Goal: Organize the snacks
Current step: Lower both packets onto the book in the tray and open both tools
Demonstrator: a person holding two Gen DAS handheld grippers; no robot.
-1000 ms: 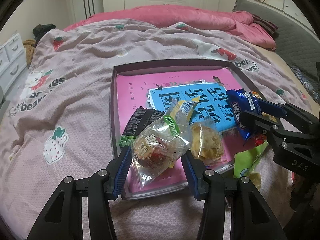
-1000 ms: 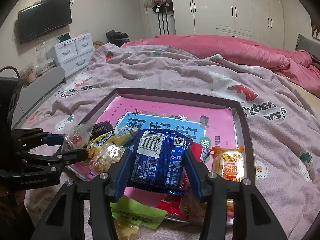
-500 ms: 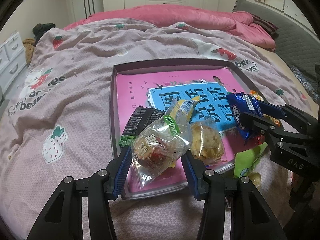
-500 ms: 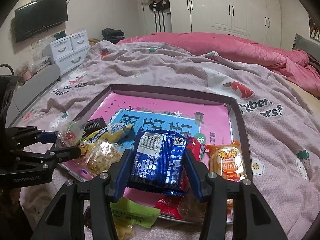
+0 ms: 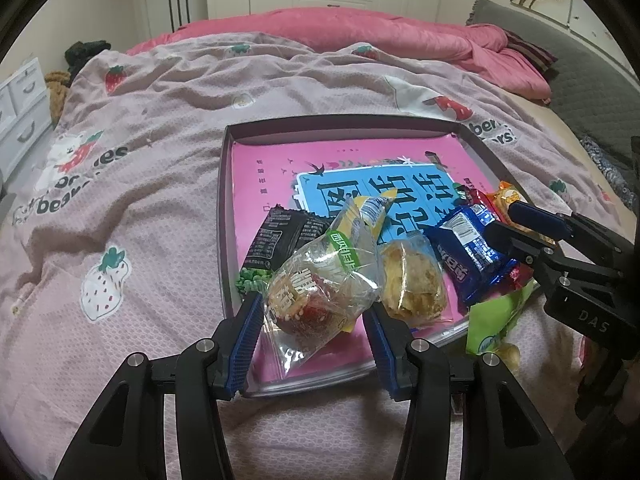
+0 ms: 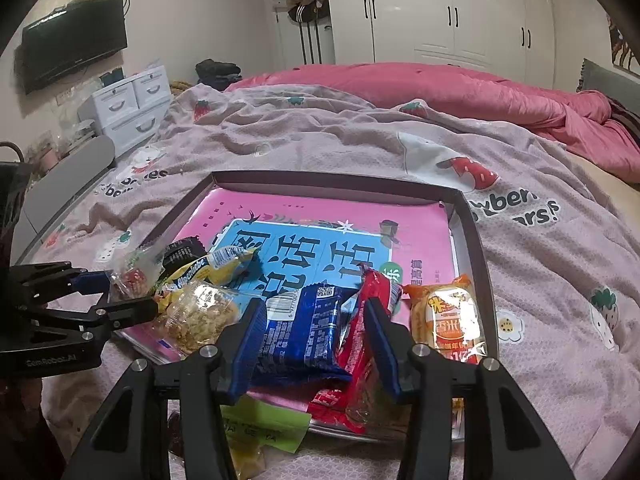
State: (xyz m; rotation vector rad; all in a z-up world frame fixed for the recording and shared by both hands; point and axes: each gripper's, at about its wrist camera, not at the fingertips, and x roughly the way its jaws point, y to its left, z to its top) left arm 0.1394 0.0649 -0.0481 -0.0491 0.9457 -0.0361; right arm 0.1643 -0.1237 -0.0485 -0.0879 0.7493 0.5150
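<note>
My left gripper is shut on a clear bag with a red snack, held over the near left corner of the dark-rimmed tray. From the right wrist view this same gripper stands at the left with the bag in it. My right gripper is shut on a blue packet above the tray's near edge. A red wrapper is squeezed between the packet and the right pad. The left wrist view shows that gripper holding the packet by its end.
The tray lies on a pink strawberry blanket and holds a pink and blue book. On it lie a yellow packet, a black packet, a bagged pastry and an orange packet. A green packet hangs off the near edge.
The blue packet has slipped lower and sits narrower between the right fingers, and the red wrapper now shows beside the right pad. The left gripper and its bag have not moved.
</note>
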